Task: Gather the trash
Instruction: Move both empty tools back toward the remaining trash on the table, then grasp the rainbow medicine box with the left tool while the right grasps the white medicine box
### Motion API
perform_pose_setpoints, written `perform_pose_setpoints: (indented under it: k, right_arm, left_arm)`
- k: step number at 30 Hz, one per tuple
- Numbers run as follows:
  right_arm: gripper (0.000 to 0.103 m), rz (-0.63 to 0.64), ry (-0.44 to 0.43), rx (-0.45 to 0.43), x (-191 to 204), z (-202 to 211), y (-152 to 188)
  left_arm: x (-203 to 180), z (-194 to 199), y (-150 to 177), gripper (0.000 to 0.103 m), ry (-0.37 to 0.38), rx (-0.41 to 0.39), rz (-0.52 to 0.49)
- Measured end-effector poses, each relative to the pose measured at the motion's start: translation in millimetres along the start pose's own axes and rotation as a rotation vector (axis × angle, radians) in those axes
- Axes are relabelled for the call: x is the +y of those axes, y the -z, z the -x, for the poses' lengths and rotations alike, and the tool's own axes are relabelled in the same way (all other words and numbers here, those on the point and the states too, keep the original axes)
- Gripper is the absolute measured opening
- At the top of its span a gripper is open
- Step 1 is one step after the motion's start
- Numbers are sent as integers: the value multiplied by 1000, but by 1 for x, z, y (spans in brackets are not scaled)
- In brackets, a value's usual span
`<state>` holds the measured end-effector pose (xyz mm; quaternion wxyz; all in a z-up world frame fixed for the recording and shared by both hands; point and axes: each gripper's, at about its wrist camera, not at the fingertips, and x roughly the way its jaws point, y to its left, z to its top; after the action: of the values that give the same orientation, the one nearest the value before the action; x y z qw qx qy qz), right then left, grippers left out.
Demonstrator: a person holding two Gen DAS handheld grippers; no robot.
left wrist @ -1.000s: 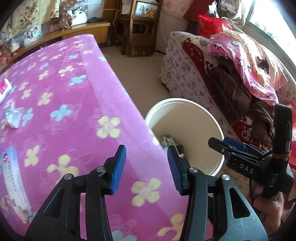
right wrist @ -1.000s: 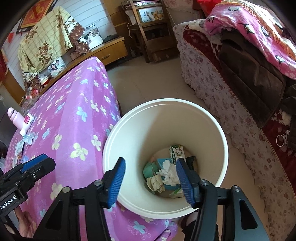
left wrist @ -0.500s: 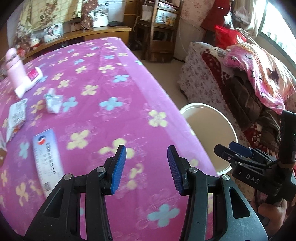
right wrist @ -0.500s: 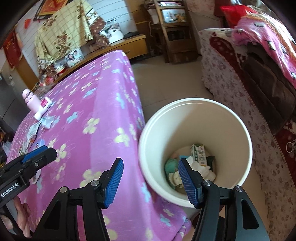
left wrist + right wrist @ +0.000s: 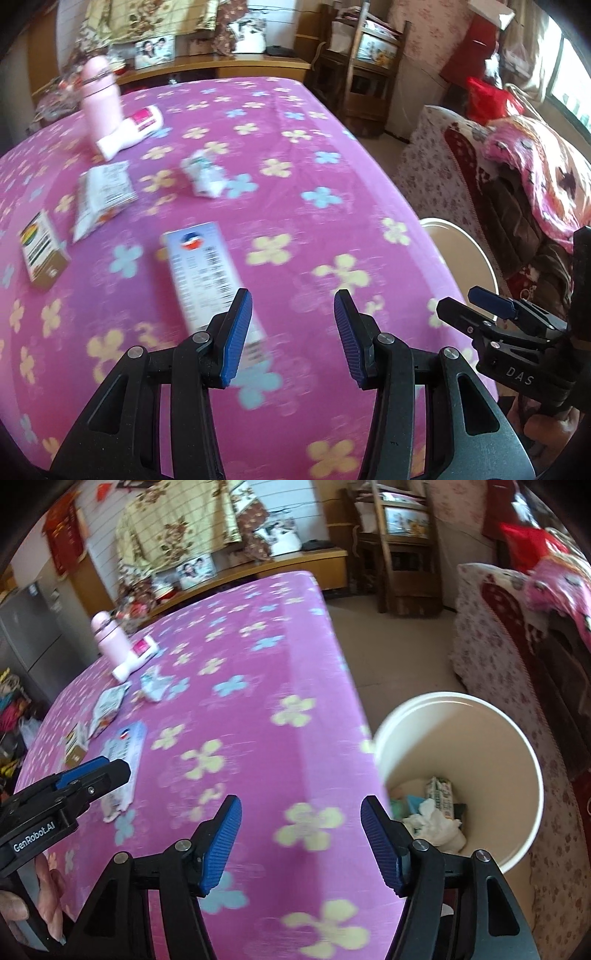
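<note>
My left gripper [image 5: 293,325] is open and empty above the pink flowered tablecloth [image 5: 314,221]. A long white and blue paper packet [image 5: 207,273] lies just ahead of its left finger. Farther off lie a white wrapper [image 5: 101,197], a crumpled wrapper [image 5: 205,175] and a small box [image 5: 40,253]. My right gripper [image 5: 301,834] is open and empty over the table's right edge. The white bucket [image 5: 517,746] stands on the floor to its right and holds a crumpled tissue [image 5: 436,823] and a green carton [image 5: 439,794].
A pink bottle [image 5: 101,99] and a white tube with a pink label [image 5: 129,131] stand at the table's far left. A sofa with blankets [image 5: 517,177] is right of the bucket [image 5: 465,251]. Wooden furniture [image 5: 402,546] lines the back wall.
Both grippers have swung left from over the bucket towards the table. The trash on the cloth has come into the left wrist view. Both grippers stay open.
</note>
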<state>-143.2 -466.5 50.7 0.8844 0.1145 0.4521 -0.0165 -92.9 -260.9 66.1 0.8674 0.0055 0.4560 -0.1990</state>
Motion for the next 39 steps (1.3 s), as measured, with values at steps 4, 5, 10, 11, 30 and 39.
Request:
perform_pose_setpoints:
  k: [4,5,10,11,30,39]
  right_arm:
    - [65,33,-29,13,25,-6,-2]
    - [66,39,-37,18,31,-8,-2]
    - [67,76,-87,47,66,-19,-4]
    - [67,84,-94,51,72,-21,-5]
    - [73,211,-138,110,169,-71,-24]
    - [75,224,-122,113,176,-87,-29]
  left_arm:
    - [31,9,6,44,-37,-4,38]
    - [37,11,7,44,-46,-6,44]
    - [83,23,12,45,-97,-13,98]
    - [91,24,12,45,-105,-12,108]
    - [241,35,-12,65,-171,-55,413]
    - [269,4,-36,65,-233,-51,526]
